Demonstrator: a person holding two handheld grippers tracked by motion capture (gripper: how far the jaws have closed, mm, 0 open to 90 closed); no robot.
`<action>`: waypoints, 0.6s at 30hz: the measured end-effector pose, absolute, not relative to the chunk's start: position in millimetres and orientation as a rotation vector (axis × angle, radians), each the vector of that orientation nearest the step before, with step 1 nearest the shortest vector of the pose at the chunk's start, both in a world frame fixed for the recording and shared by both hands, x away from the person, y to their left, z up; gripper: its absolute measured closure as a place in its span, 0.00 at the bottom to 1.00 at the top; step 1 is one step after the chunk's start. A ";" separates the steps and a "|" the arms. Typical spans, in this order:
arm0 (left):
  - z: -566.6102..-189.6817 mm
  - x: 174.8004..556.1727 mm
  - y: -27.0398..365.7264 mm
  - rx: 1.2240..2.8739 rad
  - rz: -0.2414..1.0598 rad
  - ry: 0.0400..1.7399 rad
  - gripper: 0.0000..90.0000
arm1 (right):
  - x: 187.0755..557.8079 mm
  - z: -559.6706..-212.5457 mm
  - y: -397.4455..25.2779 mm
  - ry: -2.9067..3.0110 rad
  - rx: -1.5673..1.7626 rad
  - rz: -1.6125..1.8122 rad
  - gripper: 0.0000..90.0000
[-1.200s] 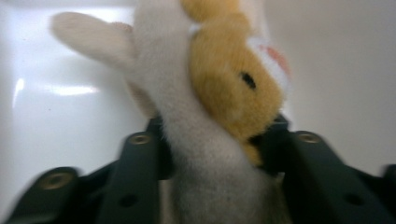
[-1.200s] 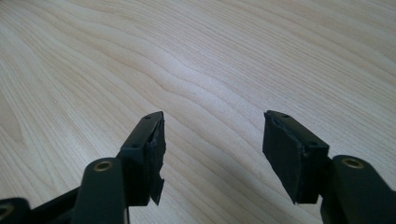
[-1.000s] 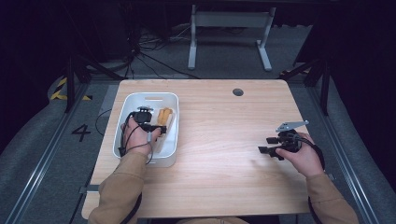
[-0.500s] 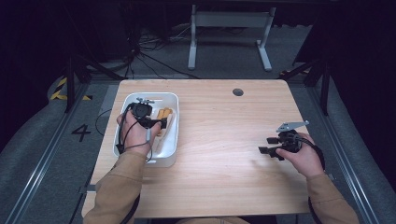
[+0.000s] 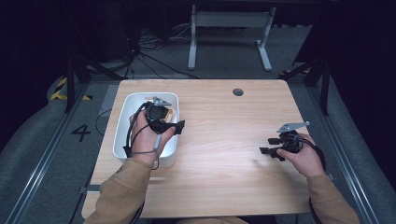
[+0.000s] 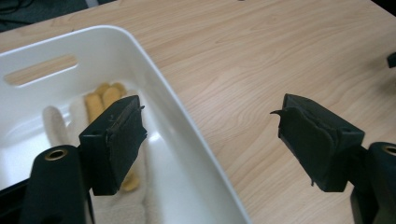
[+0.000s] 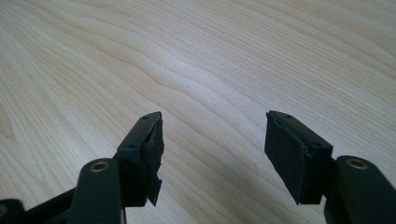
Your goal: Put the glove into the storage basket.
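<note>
A white bin (image 5: 122, 122) stands on the left part of the wooden table (image 5: 224, 140). Inside it lies a white cloth-like thing with yellow finger-shaped ends (image 6: 100, 95). My left gripper (image 5: 173, 127) hovers over the bin's right side, open and holding nothing. In the left gripper view, my left gripper (image 6: 208, 112) straddles the bin's wall (image 6: 159, 93), one jaw over the inside and the other over bare wood. My right gripper (image 5: 267, 145) rests low at the table's right, pointing left. It also stands open, and my right gripper (image 7: 212, 121) has bare wood between its jaws.
A small round hole (image 5: 238, 92) sits near the table's far edge. Beyond the table stands a metal frame (image 5: 229, 28) on a dark floor. A floor mark "4" (image 5: 80, 133) lies left of the table. Bare wood spans the stretch between the two grippers.
My left gripper rose from inside the bin, went toward its far end, then swung its jaws right across the bin's right wall. The right gripper has stayed put.
</note>
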State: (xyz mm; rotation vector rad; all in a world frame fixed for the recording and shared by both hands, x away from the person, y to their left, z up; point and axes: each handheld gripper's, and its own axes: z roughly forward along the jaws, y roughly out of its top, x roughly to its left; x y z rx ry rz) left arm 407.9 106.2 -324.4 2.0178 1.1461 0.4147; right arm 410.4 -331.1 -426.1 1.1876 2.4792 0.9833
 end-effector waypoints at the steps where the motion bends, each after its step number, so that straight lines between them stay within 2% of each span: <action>1: -323.9 405.9 102.9 2.020 0.413 1.133 0.25 | 410.4 -425.8 -331.5 2.477 1.189 0.983 0.42; 12: -338.4 385.5 63.8 2.113 0.306 0.908 0.29 | 409.8 -429.9 -334.9 2.479 1.200 0.985 0.41; 18: -372.3 375.6 33.5 2.147 0.141 0.746 0.29 | 408.0 -430.0 -337.1 2.473 1.198 0.992 0.41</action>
